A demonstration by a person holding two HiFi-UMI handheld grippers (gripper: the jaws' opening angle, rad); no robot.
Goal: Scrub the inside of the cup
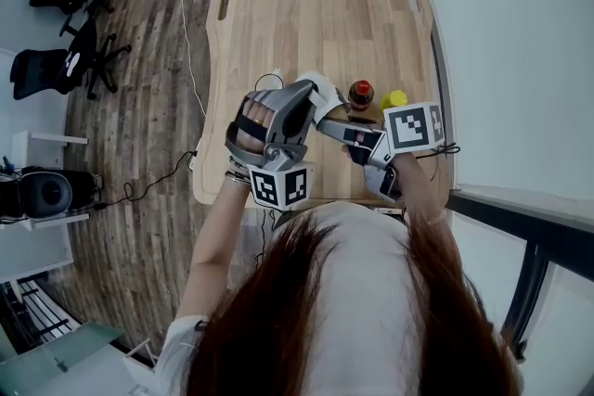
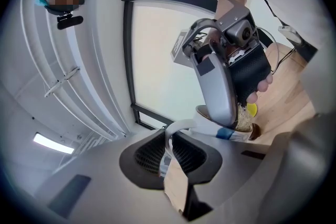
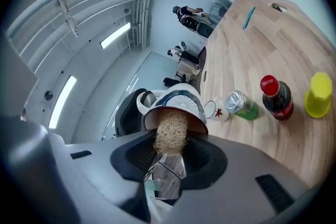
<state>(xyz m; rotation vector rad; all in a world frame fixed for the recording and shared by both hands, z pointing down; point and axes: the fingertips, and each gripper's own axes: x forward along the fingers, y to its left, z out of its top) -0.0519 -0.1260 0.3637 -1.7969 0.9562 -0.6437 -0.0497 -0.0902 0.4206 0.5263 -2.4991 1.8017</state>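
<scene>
— Where is the cup?
— The cup (image 3: 181,102) is off the wooden table (image 1: 306,14), held in the air over its near end. It is tipped on its side, with its mouth turned toward the right gripper (image 3: 168,157).

— What holds it there?
— The left gripper (image 2: 169,136). Its jaws are pressed onto the cup's white handle loop, one pad on each side, and the cup's body lies just beyond them.

— And the right one?
— Its jaws pinch the handle of a scrubber (image 3: 170,134). The tan fibre head sticks out ahead of the pads and goes into the cup's mouth at the lower rim, against the brown inside.

— How do the two stand in the head view?
— Close together in front of the person — the left gripper is on the left and the right gripper points across at it from the other side.

— What stands on the table?
— Past the cup there is a small white item (image 3: 217,110) with a red leaf mark. Just beside it a green can (image 3: 242,105) lies on its side. Then come an upright cola bottle (image 3: 275,96) with a red cap and a yellow container (image 3: 318,94). A blue item (image 3: 249,17) lies well apart, near the far end.

— Anything off the table?
— Office chairs (image 1: 56,70) stand on the wooden floor to the left.
</scene>
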